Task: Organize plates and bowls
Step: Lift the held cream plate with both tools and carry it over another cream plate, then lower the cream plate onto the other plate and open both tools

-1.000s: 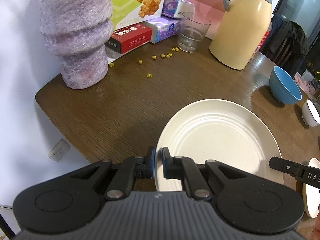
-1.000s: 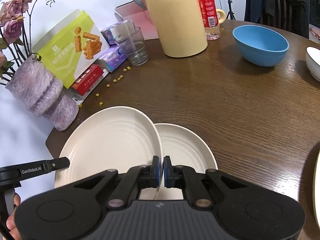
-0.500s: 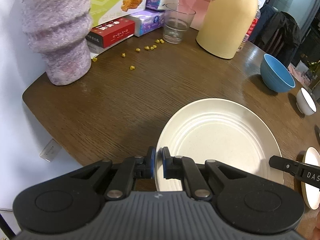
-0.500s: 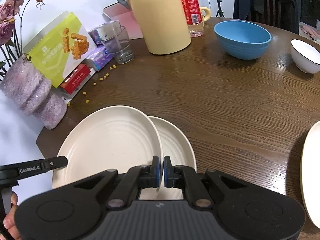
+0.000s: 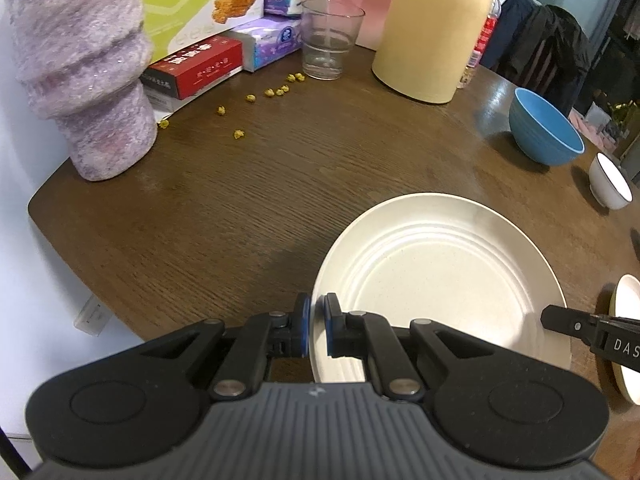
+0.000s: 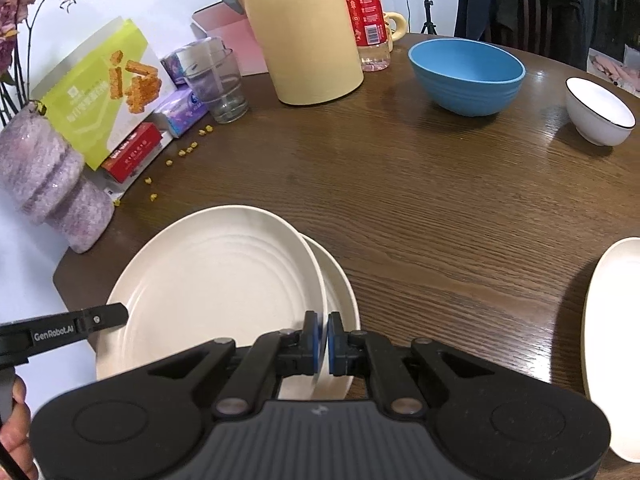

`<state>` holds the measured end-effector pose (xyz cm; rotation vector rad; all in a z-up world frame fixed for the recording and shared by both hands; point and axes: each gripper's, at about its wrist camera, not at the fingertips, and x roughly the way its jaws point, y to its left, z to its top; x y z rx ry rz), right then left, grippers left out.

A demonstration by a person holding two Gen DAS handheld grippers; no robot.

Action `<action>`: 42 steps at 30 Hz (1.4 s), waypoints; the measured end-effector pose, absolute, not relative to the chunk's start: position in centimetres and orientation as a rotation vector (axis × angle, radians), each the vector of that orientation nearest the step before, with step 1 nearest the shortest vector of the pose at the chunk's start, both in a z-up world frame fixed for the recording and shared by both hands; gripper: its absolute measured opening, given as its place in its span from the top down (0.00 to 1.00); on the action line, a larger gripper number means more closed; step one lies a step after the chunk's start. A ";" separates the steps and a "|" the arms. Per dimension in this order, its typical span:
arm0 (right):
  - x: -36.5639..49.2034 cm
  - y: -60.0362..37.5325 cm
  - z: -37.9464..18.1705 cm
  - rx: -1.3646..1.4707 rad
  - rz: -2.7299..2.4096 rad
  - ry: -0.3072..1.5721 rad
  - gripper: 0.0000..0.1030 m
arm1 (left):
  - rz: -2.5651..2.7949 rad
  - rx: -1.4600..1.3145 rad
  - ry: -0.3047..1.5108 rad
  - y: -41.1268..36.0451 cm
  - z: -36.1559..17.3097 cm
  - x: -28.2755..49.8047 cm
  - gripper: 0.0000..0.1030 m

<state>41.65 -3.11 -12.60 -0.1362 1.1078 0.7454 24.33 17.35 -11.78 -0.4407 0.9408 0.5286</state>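
Both plates sank nearer table; claws pinch plate rims; "GenRobot.AI" [image 6: 54, 335] on L claw [image 5: 315, 322], R claw [image 6: 323, 336].

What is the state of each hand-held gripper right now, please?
Left hand-held gripper: shut on the large cream plate at its rim.
Right hand-held gripper: shut on the smaller cream plate at its rim.

Open bench [image 6: 420, 216]: wide bare strip ahead of the stacked plates [image 6: 224, 280].
Far edge: vase [image 6: 52, 184], snack box [image 6: 108, 88], glass [image 6: 218, 84], jug [image 6: 300, 32].
Right: blue bowl [image 6: 466, 74], white bowl [image 6: 598, 112], cream plate [image 6: 612, 340].
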 end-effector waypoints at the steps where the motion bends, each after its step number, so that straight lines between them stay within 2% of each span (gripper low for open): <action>1: 41.7 -3.1 -12.7 -0.143 0.744 1.107 0.95 | 0.527 -0.435 0.943 17.3 -11.9 24.4 0.92; 42: 40.7 -0.9 -14.0 -0.413 0.734 1.027 0.92 | 0.517 -0.318 0.997 16.1 -13.2 26.3 0.92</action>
